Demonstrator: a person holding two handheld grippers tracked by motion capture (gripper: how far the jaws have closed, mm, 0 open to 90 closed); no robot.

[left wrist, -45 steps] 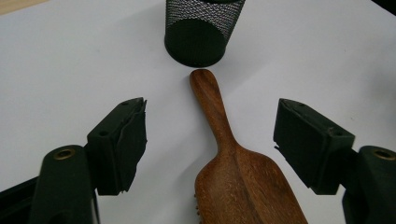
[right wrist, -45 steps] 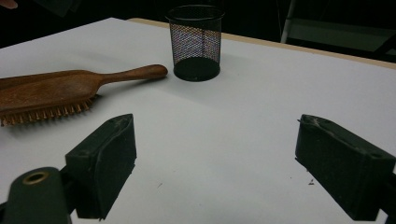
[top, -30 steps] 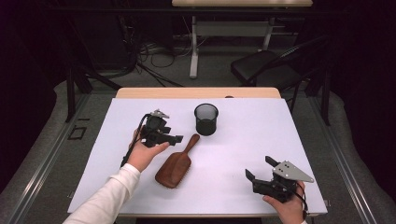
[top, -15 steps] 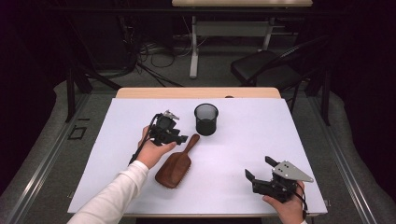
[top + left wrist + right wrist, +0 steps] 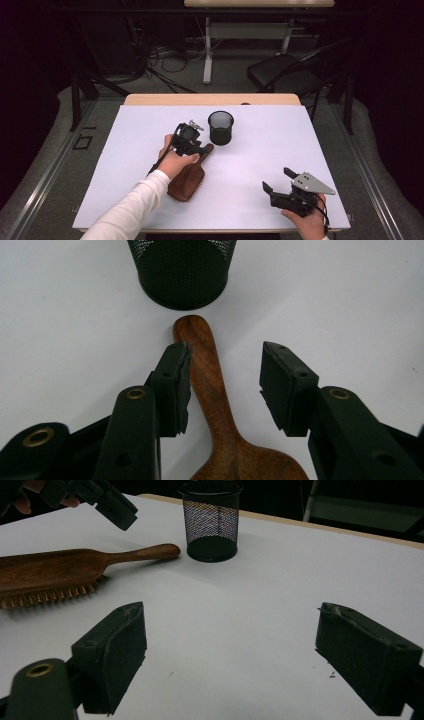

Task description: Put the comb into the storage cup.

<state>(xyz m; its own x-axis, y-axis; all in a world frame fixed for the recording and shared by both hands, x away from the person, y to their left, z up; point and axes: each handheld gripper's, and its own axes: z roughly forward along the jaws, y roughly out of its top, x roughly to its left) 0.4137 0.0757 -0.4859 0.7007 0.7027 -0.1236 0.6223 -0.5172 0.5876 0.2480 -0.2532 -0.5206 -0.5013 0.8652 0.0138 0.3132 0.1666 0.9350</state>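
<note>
High view: fixed, above near edge of table [image 5: 150, 150], faces fwd/down. Left gripper view: close, steep down; right gripper view: low, across. All share mesh cup [image 5: 220, 127] + hairbrush [image 5: 187, 180].

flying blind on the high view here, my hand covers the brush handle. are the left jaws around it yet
Observer: Yes. In the left gripper view the wooden hairbrush handle runs up between the jaws of the left gripper, which have just been closing.
Operator: gripping it already
Observer: Not yet. One pad sits against the handle's edge, the other stands clear with a gap.
Operator: how close is the cup
Observer: The black mesh cup stands just past the handle's tip, apart from it.
Operator: bristles up or down
Observer: The right gripper view shows them along the underside, facing the white table.
</note>
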